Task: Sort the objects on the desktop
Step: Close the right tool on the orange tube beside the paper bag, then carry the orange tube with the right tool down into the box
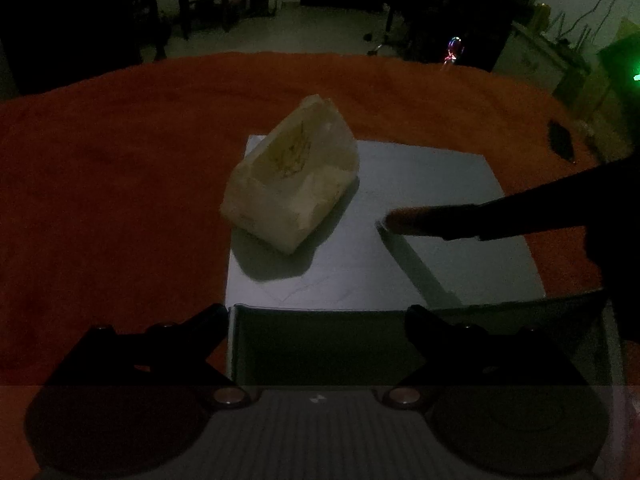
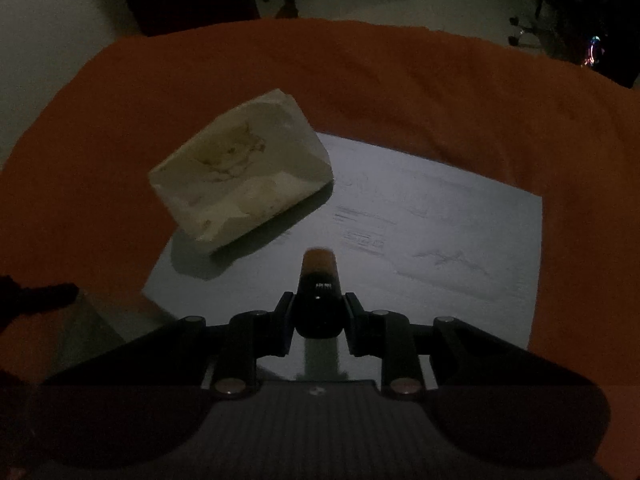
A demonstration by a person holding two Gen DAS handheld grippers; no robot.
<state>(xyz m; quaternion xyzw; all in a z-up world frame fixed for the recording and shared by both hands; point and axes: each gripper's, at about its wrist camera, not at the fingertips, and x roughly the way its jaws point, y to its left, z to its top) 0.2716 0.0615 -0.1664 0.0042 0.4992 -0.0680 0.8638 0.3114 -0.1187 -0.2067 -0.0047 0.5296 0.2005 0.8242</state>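
It is dim. My right gripper (image 2: 319, 314) is shut on a dark marker-like stick with an orange tip (image 2: 319, 276), held above a flat grey panel (image 2: 440, 220). From the left wrist view that stick (image 1: 416, 220) and the dark right gripper (image 1: 528, 208) reach in from the right over the panel (image 1: 420, 176). A whitish tissue pack (image 1: 292, 184) lies tilted on the panel's far left part and shows again as the pack (image 2: 240, 172). My left gripper (image 1: 316, 316) is open, hovering at the near rim of a grey box (image 1: 320, 310) with a dark inside.
An orange cloth (image 1: 120, 180) covers the table around the panel. A small dark object (image 1: 560, 142) lies on the cloth at the far right. Beyond the table edge are dark furniture and pale floor. The left gripper's tip (image 2: 40, 294) pokes in at the left of the right wrist view.
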